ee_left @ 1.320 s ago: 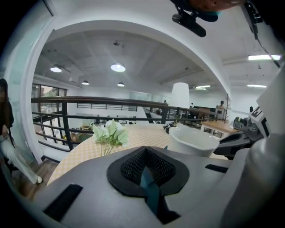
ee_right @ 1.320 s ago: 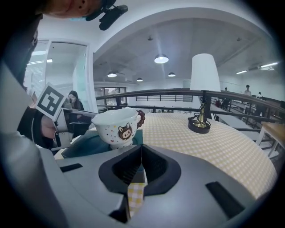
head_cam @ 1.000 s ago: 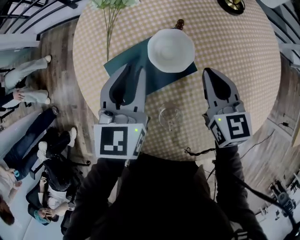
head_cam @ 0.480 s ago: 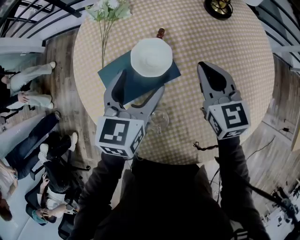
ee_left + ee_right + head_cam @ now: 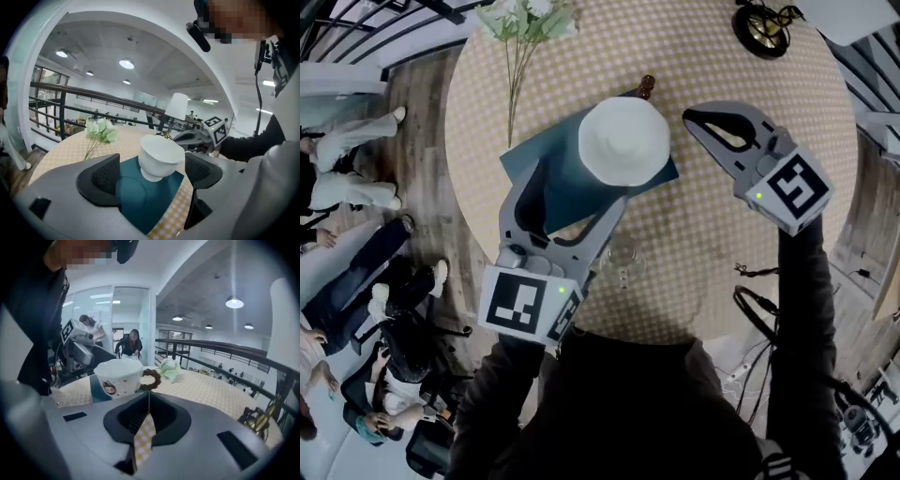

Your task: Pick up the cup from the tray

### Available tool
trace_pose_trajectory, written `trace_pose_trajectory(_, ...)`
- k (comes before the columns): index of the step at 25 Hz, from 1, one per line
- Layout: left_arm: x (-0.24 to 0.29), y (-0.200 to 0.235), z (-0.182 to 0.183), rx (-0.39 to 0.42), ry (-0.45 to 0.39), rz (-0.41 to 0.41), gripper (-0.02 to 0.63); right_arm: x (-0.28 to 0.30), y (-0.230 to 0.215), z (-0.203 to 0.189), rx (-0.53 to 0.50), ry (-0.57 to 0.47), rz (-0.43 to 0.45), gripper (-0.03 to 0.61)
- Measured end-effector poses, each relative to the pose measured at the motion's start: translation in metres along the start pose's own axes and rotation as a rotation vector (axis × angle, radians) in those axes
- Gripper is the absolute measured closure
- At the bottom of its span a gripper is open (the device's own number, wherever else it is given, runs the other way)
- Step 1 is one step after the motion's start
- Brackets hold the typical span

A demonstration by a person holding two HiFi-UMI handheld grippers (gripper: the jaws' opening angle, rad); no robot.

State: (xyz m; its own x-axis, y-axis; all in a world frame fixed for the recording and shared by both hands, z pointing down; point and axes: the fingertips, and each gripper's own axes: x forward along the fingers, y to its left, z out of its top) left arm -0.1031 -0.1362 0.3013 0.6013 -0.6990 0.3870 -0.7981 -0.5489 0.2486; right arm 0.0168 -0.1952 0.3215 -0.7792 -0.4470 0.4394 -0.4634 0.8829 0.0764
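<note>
White cup (image 5: 623,141) stands on the teal tray (image 5: 542,145) on the round checked tabletop (image 5: 722,244), its brown handle at 1 o'clock; left tool (image 5: 574,186) reaches in from the cup's 7 o'clock, jaws just opened wide, only tray between them; right tool (image 5: 692,120), jaws together, sits at 3 o'clock; clear glass (image 5: 622,262) at 6 o'clock; flowers (image 5: 525,19) at 11 o'clock.

You have bright, even light from round ceiling lamps (image 5: 125,63) at the top of both gripper views. Shadows on the counter (image 5: 712,234) are faint. The white cup (image 5: 623,141) looks nearly washed out. Frame edges curve and darken.
</note>
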Motion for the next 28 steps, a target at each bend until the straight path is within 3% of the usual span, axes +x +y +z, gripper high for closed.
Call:
trace_pose_trajectory(4,0.002,0.002,-0.004,-0.029,0.0,-0.007,0.175,0.016,-0.062,-0.002,-0.105,0.059,-0.002,0.571)
trace_pose_trajectory(9,-0.003,0.005,-0.001,-0.048,0.002,0.032,0.175,0.072,-0.082,0.012,0.049,-0.009,0.274,0.571)
trace_pose_trajectory(17,-0.002,0.017,-0.004,-0.083,-0.009,0.052,0.175,0.116,-0.063,0.0,0.02,0.041,0.484,0.571)
trace_pose_trajectory(28,-0.008,0.015,-0.004,-0.099,-0.011,0.053,0.175,0.116,-0.037,0.007,0.004,0.067,0.663,0.571)
